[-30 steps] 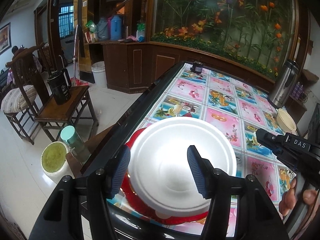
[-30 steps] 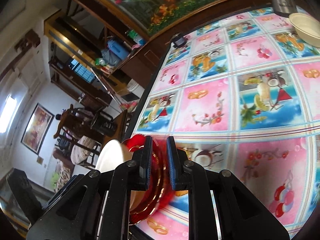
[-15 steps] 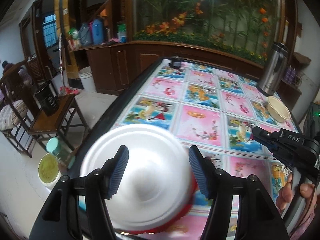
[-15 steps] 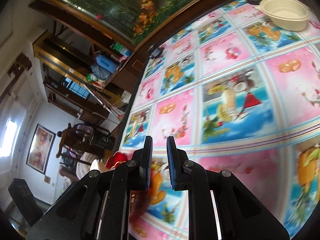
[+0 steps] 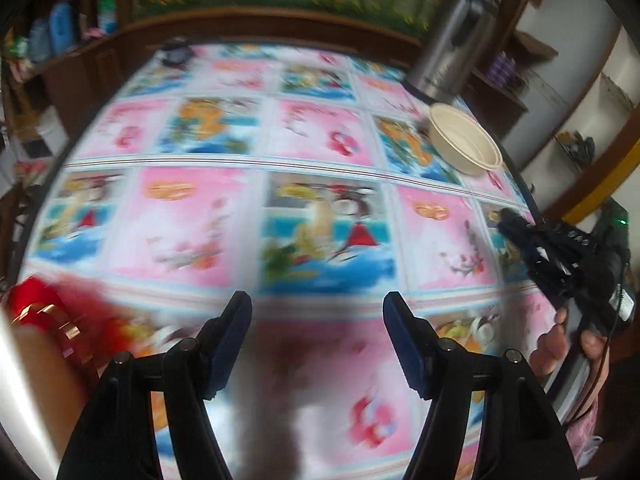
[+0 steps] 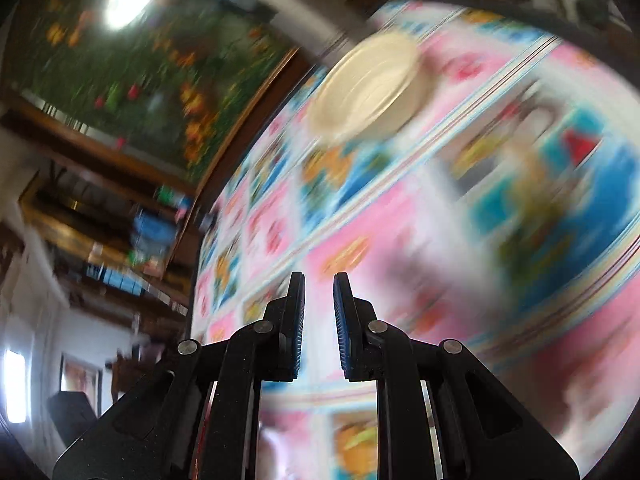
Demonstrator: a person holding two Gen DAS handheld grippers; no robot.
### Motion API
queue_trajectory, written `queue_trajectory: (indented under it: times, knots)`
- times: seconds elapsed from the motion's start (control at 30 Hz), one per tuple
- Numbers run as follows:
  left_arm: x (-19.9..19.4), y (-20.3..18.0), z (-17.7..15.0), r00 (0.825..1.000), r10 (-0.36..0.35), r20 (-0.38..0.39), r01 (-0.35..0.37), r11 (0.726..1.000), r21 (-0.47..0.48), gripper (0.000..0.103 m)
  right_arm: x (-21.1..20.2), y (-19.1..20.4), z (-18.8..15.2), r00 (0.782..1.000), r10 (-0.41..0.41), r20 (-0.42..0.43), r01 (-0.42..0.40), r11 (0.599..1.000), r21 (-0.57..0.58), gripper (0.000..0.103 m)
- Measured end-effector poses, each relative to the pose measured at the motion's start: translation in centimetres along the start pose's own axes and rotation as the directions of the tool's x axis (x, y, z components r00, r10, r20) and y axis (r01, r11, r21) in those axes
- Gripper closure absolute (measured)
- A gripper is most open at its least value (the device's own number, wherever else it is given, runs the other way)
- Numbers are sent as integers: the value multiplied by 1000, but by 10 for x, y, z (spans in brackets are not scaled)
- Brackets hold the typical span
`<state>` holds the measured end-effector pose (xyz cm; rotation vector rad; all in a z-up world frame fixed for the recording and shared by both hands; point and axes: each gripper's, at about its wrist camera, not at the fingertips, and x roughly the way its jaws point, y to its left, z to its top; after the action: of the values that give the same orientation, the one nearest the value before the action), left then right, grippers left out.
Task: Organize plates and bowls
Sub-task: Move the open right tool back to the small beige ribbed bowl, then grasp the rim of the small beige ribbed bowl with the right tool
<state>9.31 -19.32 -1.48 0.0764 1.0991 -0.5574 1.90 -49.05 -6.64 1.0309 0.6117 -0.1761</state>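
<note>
Pink-and-blue picture tablecloth (image 5: 320, 152) fills both blurred views. Angled steeply down over it, the left gripper (image 5: 318, 320) has just been opening, its jaws released and wide with nothing between them. Nearly clenched and empty, the right gripper (image 6: 319, 312) tilts lower, a hand (image 5: 560, 344) on its handle. From the left gripper, the cream bowl (image 5: 464, 144) sits well apart at two o'clock, the red plate (image 5: 44, 316) at nine.
</note>
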Motion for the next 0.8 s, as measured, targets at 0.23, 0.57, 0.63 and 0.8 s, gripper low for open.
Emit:
queue_trajectory:
  times: [0.23,0.57,0.63,0.8]
  knots:
    - [47,-31,47,996,-51,-78,47,998,-49,35,-20,-52,86,998,21,57,-30,987,160,63]
    - [88,-55,117,993,-45,-111,26,986,-164,34,24,-63,161,997,41,65,-55,969,241,63]
    - [96,-63,132,994,-31,-102,12,985,-173,34,34,-64,163,998,49,39,-56,971,232,63]
    - [129,-71,153,992,-56,-110,23,959,-283,34,37,-72,162,998,55,36,-62,971,232,63]
